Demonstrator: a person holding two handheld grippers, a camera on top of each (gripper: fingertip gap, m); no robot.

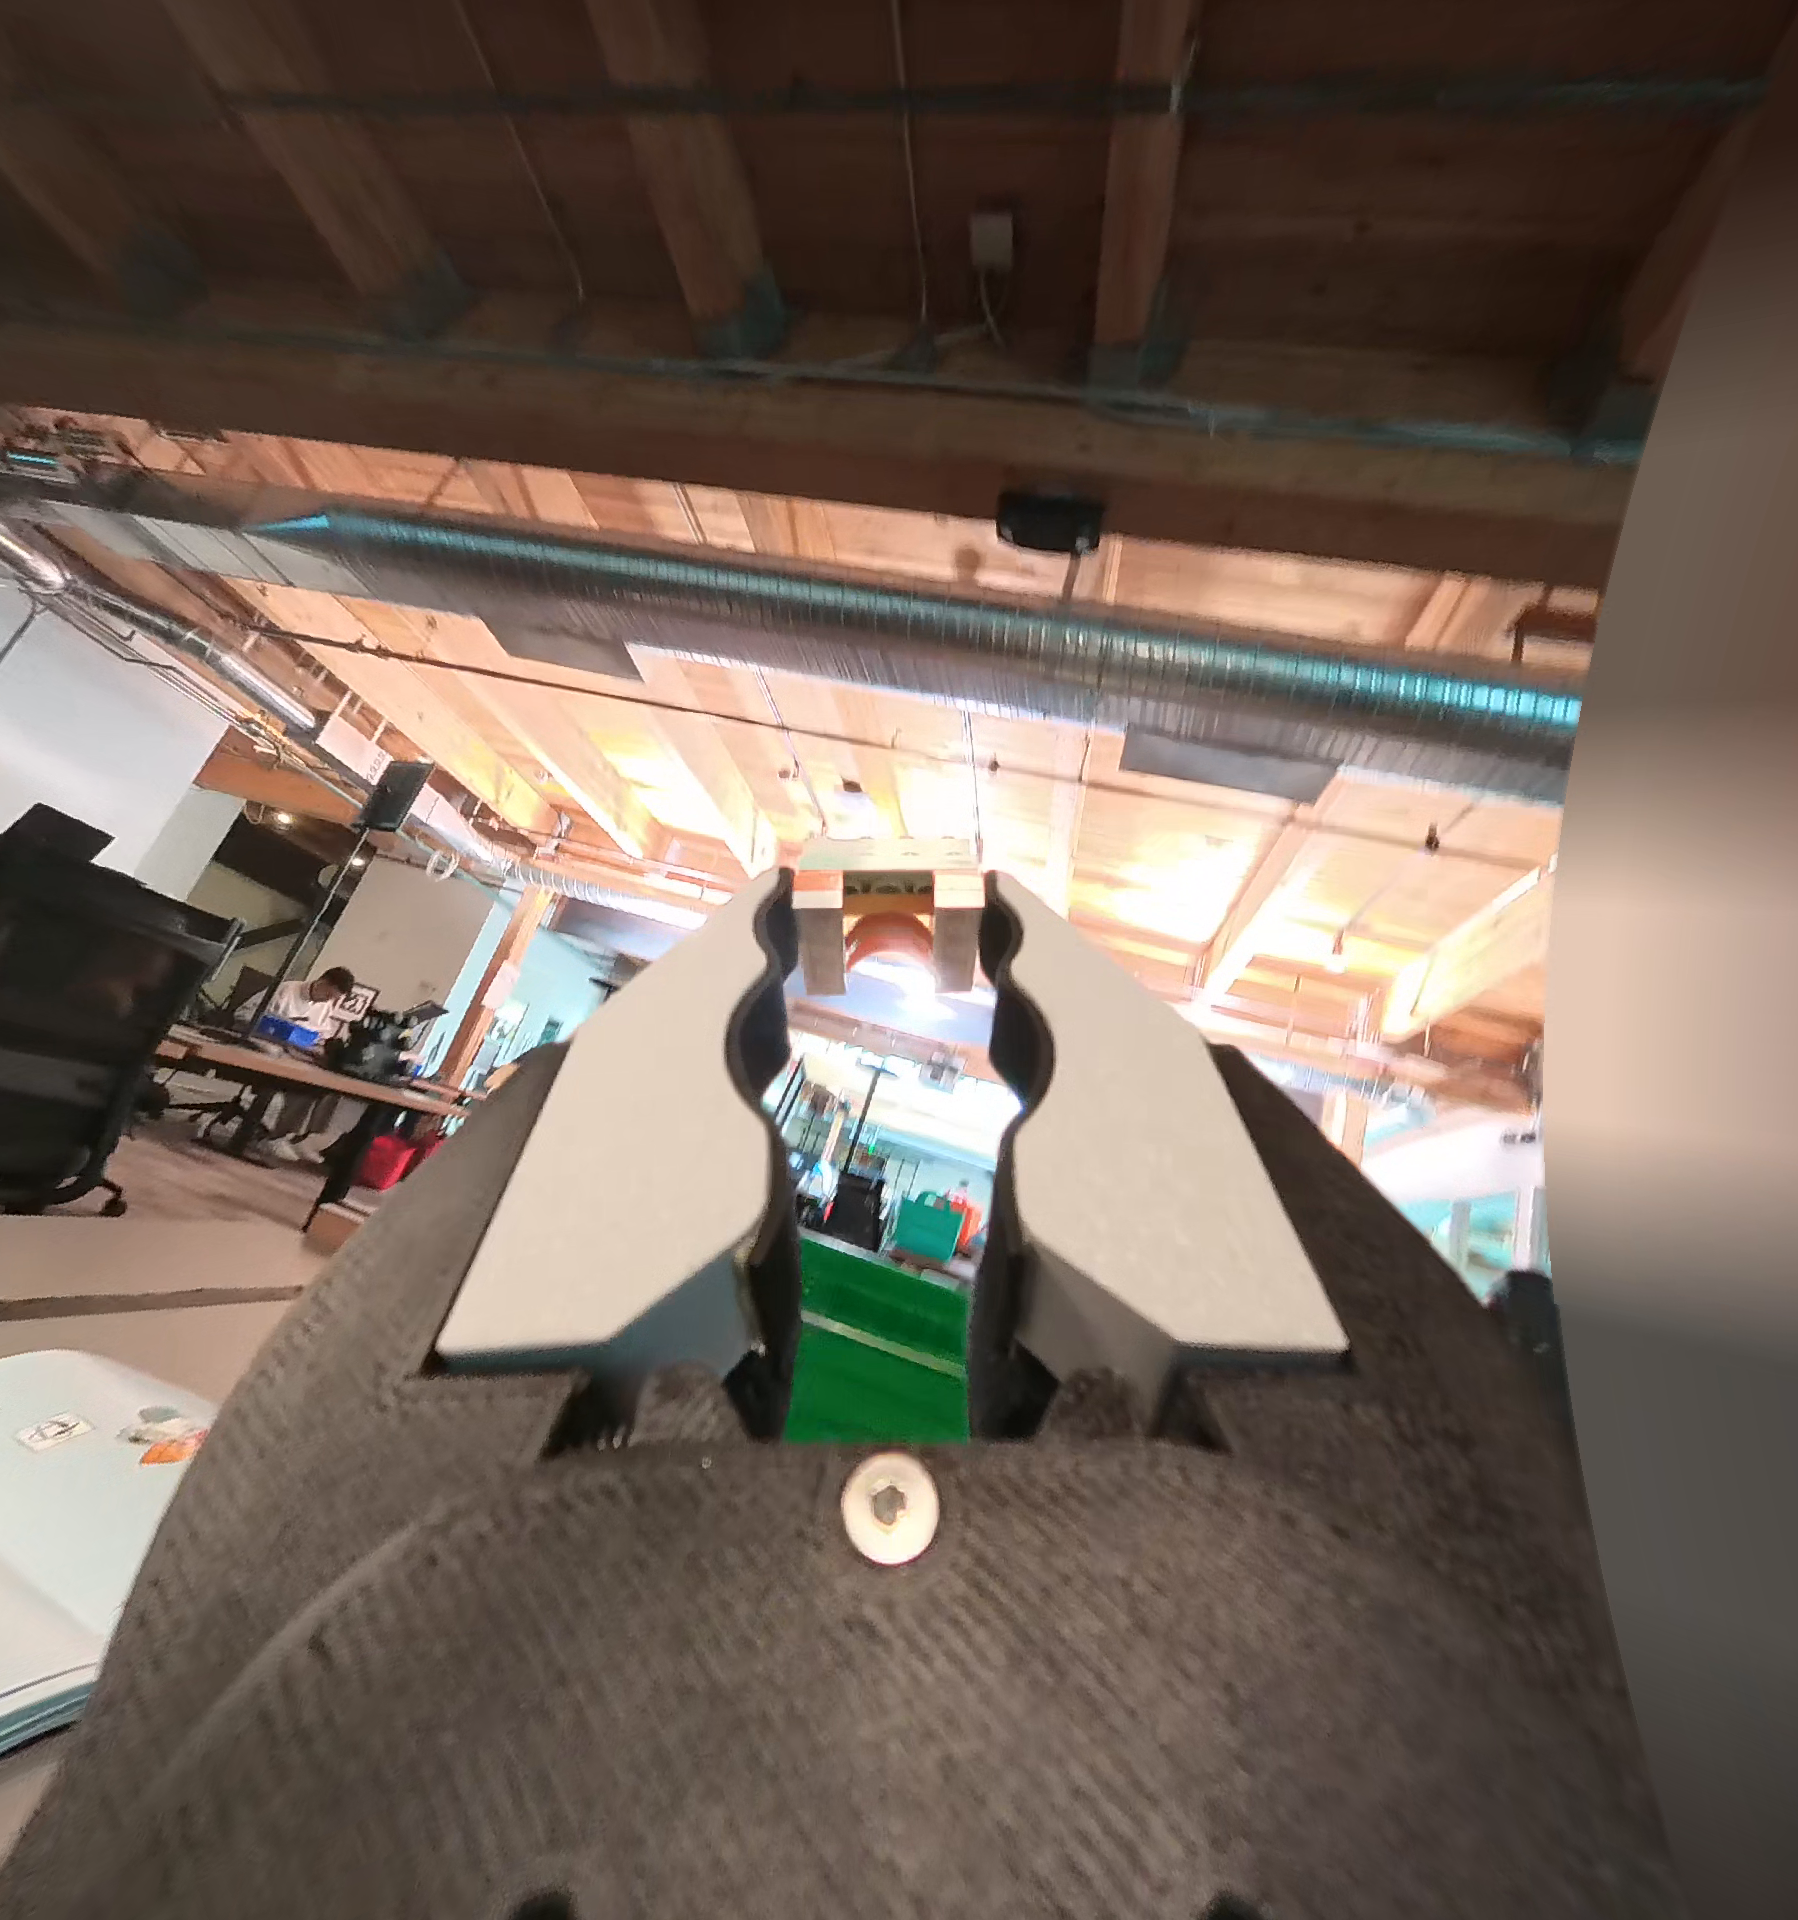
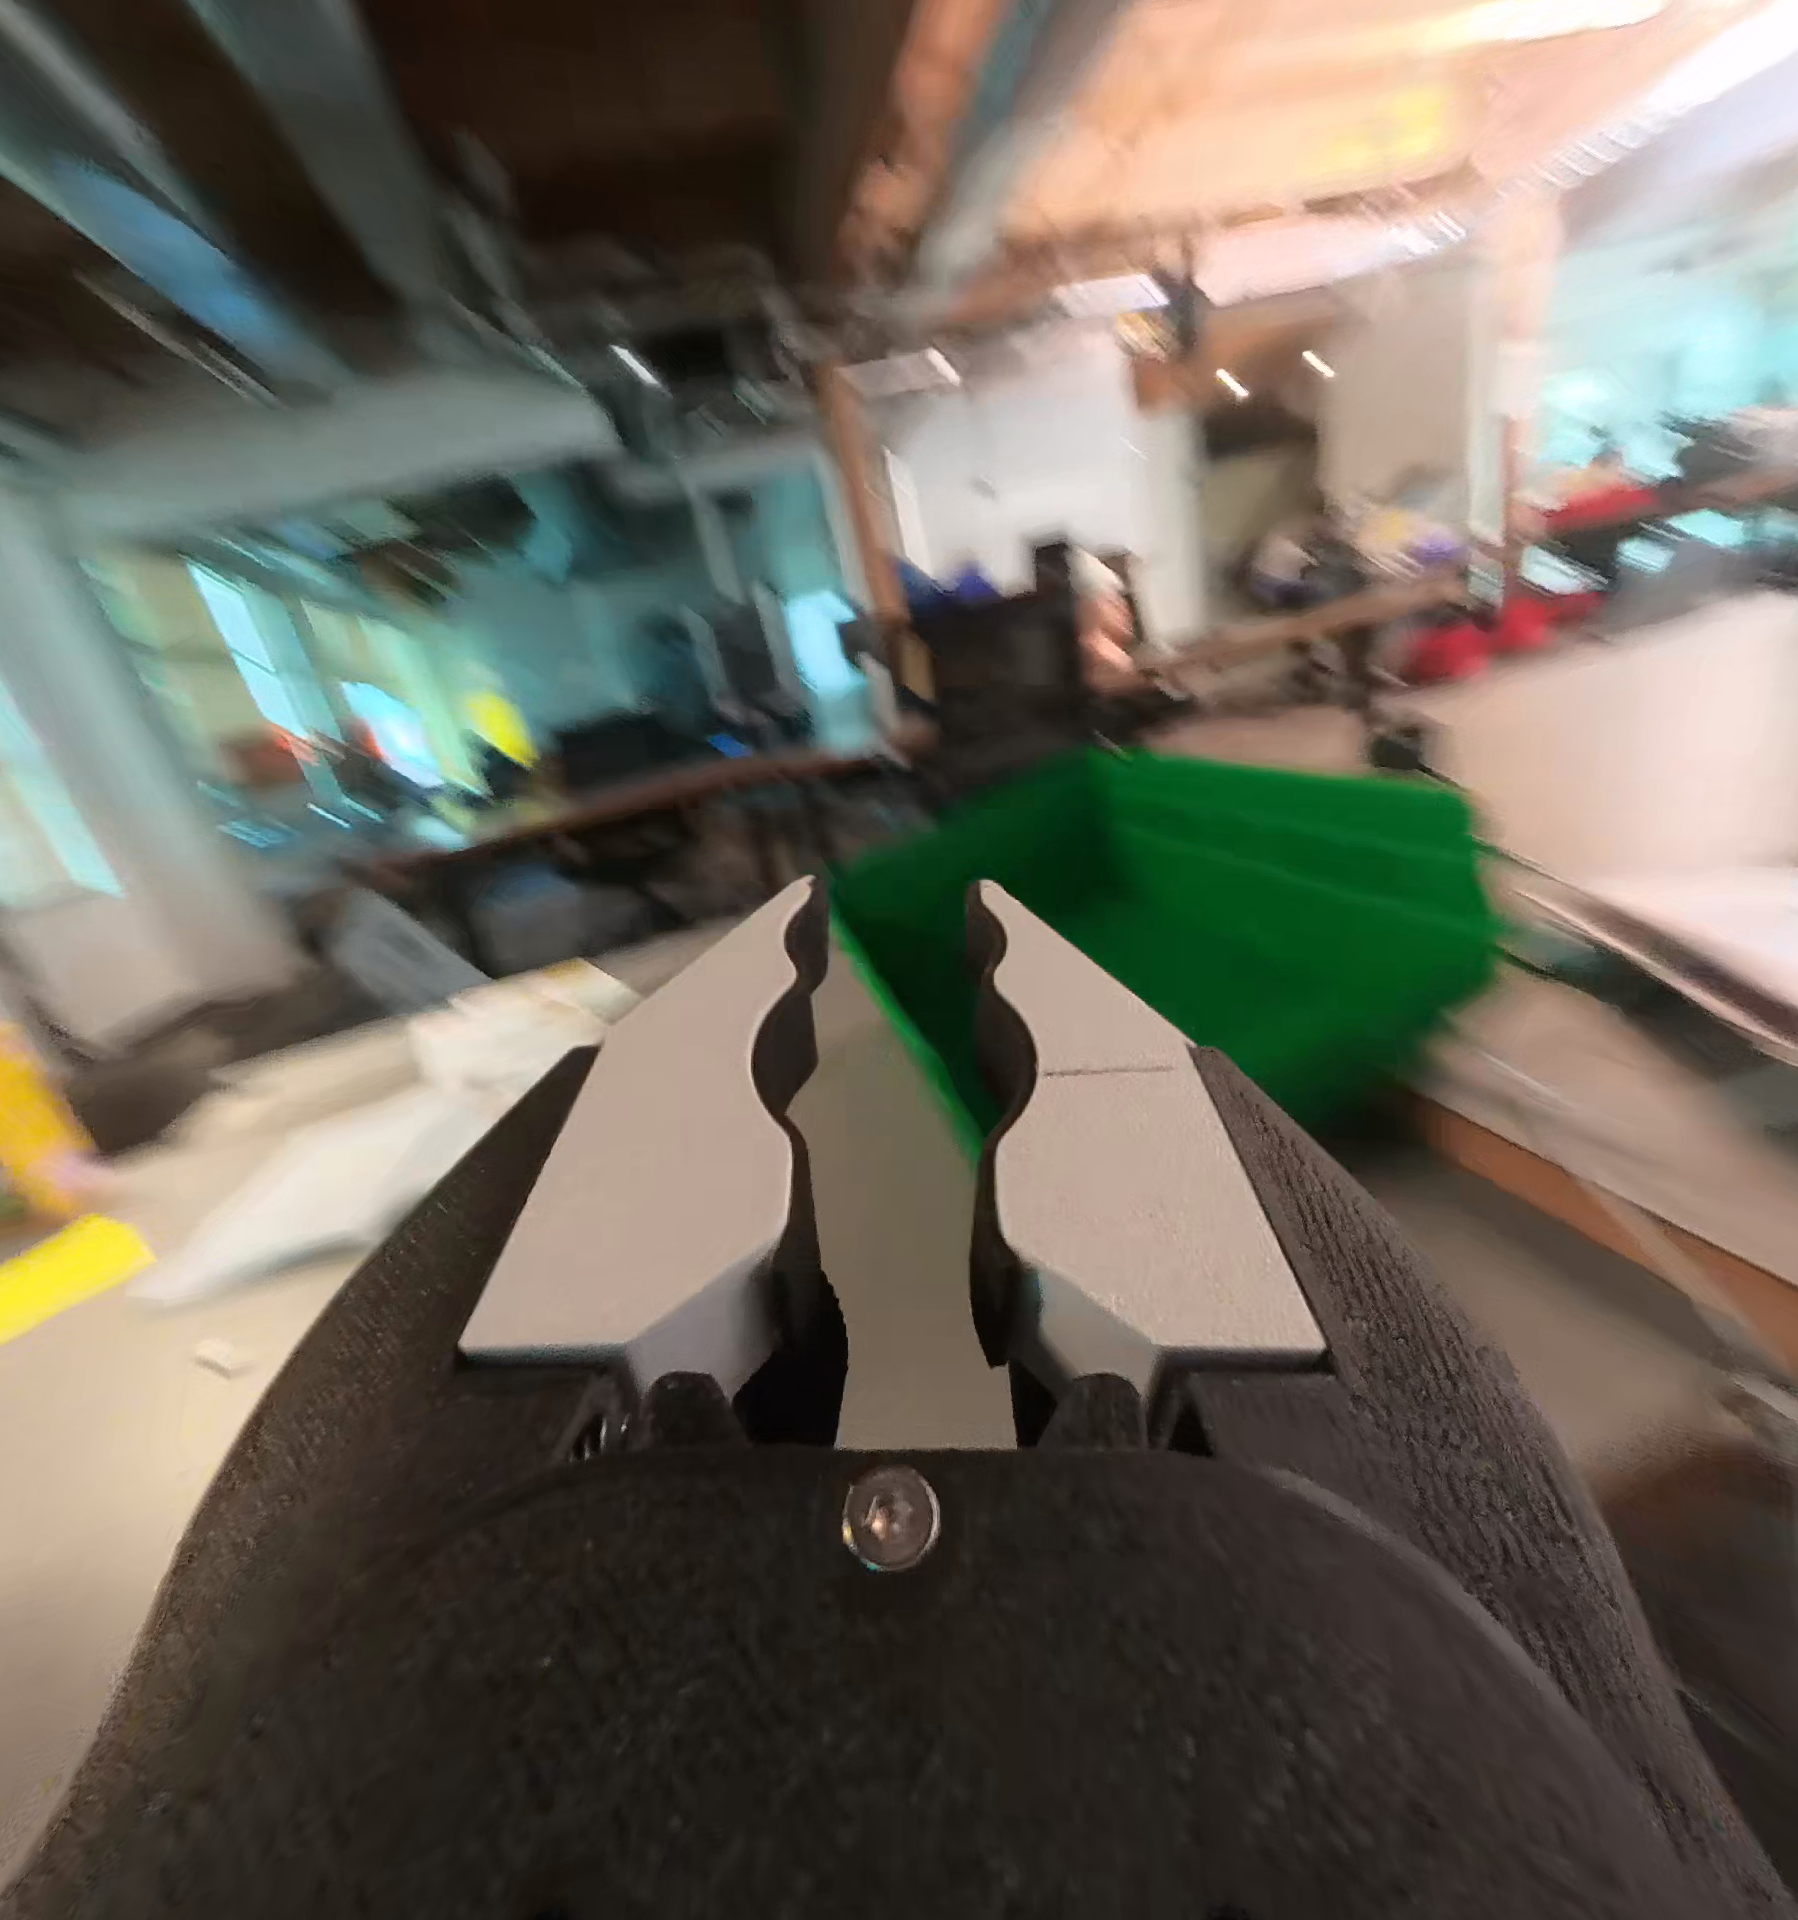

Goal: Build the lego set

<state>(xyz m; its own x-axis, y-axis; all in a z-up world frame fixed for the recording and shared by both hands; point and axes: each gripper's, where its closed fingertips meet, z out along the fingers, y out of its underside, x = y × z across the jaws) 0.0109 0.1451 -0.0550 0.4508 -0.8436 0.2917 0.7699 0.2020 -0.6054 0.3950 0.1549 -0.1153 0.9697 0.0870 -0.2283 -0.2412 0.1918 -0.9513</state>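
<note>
My left gripper [image 1: 887, 883] is tilted up toward the wooden ceiling and is shut on a small lego assembly [image 1: 887, 914], tan and white with a brown arch inside, held at the fingertips. A green bin [image 1: 879, 1351] shows low between its fingers. My right gripper [image 2: 895, 894] is empty, its jaws a narrow gap apart with nothing between them. The right wrist view is badly motion-blurred. The same green bin [image 2: 1238, 914] stands on the table just beyond the right fingertips. A yellow piece [image 2: 38, 1299] lies on the table at the left.
An open instruction booklet [image 1: 33, 1538] lies on the grey table at the lower left. White bags or papers [image 2: 355, 1143] lie left of the right gripper. Desks, chairs and a seated person [image 1: 303, 1008] are far behind. A blurred pale shape [image 1: 1726, 935] fills the right edge. Tip to tip, the grippers are about 40 cm apart.
</note>
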